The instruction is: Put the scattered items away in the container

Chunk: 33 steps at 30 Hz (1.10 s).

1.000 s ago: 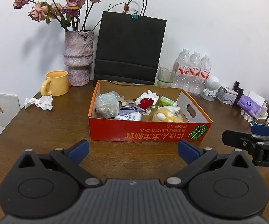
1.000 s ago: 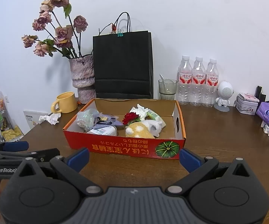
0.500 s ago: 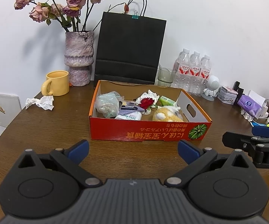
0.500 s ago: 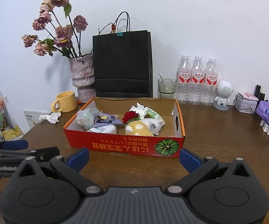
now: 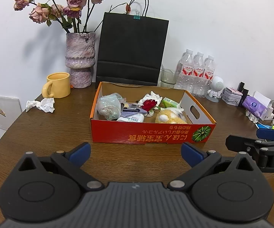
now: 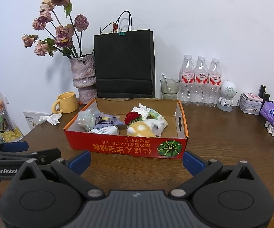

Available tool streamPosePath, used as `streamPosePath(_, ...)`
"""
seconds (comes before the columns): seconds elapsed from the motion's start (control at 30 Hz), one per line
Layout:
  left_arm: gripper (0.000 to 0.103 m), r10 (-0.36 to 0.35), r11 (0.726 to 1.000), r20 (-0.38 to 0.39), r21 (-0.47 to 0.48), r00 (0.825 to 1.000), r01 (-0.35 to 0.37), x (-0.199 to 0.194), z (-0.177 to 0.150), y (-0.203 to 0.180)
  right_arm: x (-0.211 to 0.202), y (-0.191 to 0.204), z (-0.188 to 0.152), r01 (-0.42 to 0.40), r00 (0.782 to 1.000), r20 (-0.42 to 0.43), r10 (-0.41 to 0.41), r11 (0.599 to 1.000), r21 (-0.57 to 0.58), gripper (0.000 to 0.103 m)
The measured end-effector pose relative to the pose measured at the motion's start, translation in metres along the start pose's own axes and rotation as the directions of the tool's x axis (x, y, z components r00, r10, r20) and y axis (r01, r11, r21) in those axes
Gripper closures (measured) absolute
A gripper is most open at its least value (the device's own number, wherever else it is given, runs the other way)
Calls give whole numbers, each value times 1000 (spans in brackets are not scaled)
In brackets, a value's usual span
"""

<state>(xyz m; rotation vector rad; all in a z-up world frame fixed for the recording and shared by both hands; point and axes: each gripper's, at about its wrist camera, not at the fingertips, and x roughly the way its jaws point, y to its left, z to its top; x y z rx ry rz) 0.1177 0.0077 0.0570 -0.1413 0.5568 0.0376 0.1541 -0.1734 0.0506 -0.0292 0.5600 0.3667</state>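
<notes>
- Red cardboard box (image 5: 152,133) sits mid-frame on the wooden counter (image 5: 60,133), already holding a plastic-wrapped bundle (image 5: 109,107), red flower (image 5: 149,104), yellow plush (image 5: 170,116) and other small bits.
- Left tool (image 5: 135,153): fingers spread wide, empty, low centre of the left wrist view, just short of the box's front wall.
- Right tool (image 6: 136,159): also spread wide, empty, same stance in the right wrist view.
- Only obvious stray: crumpled white tissue (image 5: 41,104), left of frame, near the yellow mug (image 5: 58,85), well apart from the box.
- My read: the tissue is the next pick, and the left tool is the natural one since it's on that side.
- How to do it well:
  - approach low over the counter and keep wide of the mug handle (image 5: 46,91) and vase (image 5: 79,58)
  - pinch the tall central fold, not a loose corner; tissue is light and will tear or slip
  - lift clear of the box's left wall and release over the open back-left area
- Items at far right (purple tissue pack (image 5: 253,106), bottles (image 5: 197,72)) look like fixtures; I'd leave them.
</notes>
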Motion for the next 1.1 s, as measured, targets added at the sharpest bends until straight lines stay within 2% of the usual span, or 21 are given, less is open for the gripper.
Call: streamPosePath(1.1, 0, -15, 1000, 17, 11, 1000, 15, -1, -4, -2, 3, -2, -5, 2, 1000, -8, -2, 1000, 3, 0)
